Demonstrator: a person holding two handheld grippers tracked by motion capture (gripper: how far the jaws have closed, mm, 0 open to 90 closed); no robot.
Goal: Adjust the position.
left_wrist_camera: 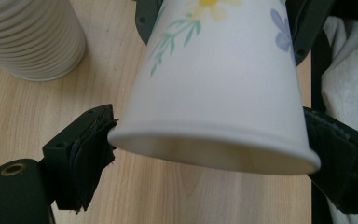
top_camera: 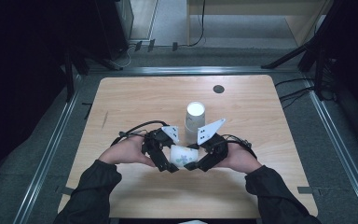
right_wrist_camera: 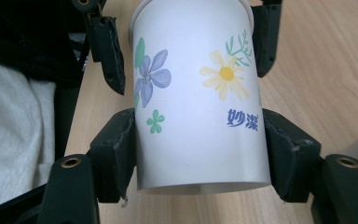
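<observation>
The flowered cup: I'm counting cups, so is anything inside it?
The flowered cup lies sideways between both tongs. Its open mouth shows bare white wall; the deeper inside is hidden.

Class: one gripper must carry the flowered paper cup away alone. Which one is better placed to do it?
Right. The right gripper has its pads pressed on both sides of the flowered cup near its closed end. The left gripper only flanks the rim, seemingly loose, so it would probably have to close first.
</observation>
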